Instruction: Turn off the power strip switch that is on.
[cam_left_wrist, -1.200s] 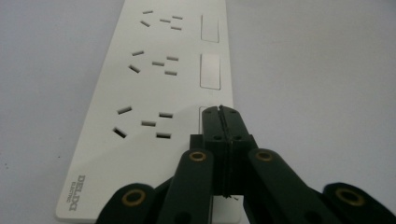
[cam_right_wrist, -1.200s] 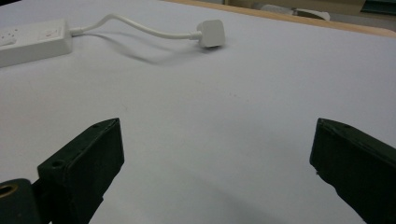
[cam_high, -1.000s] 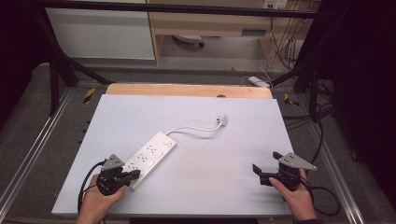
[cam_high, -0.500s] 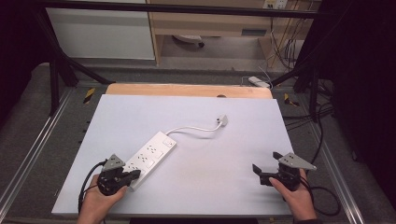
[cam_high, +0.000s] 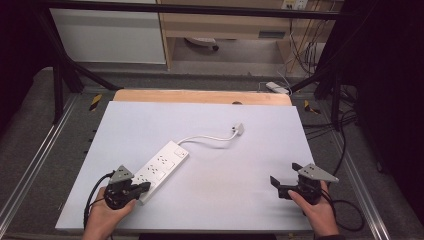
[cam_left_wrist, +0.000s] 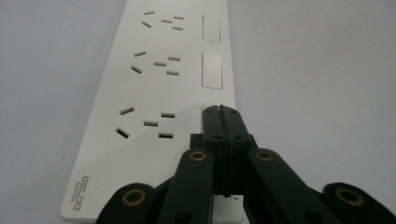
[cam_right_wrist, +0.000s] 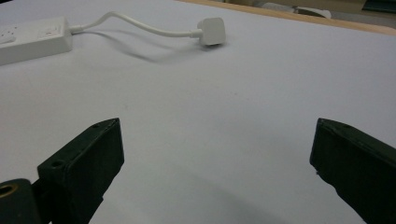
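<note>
A white power strip (cam_high: 161, 164) lies slantwise on the white tabletop (cam_high: 225, 200), left of centre. Its short cord curves right to a white plug (cam_high: 239, 129). My left gripper (cam_high: 145, 186) is at the strip's near end, jaws shut with nothing between them. In the left gripper view the closed tips (cam_left_wrist: 219, 112) rest over the nearest rocker switch of the strip (cam_left_wrist: 154, 84); whether they press it I cannot tell. My right gripper (cam_high: 284, 173) stands open near the table's front right. Between its wide jaws (cam_right_wrist: 217, 133) is bare table, with the plug (cam_right_wrist: 211, 24) and strip end (cam_right_wrist: 32, 33) far ahead.
A wooden strip (cam_high: 200, 96) borders the table's far edge. Metal rails (cam_high: 45, 145) run along both sides. Cables and a white adapter (cam_high: 277, 87) lie on the floor at the back right. A shelf unit (cam_high: 225, 25) stands behind.
</note>
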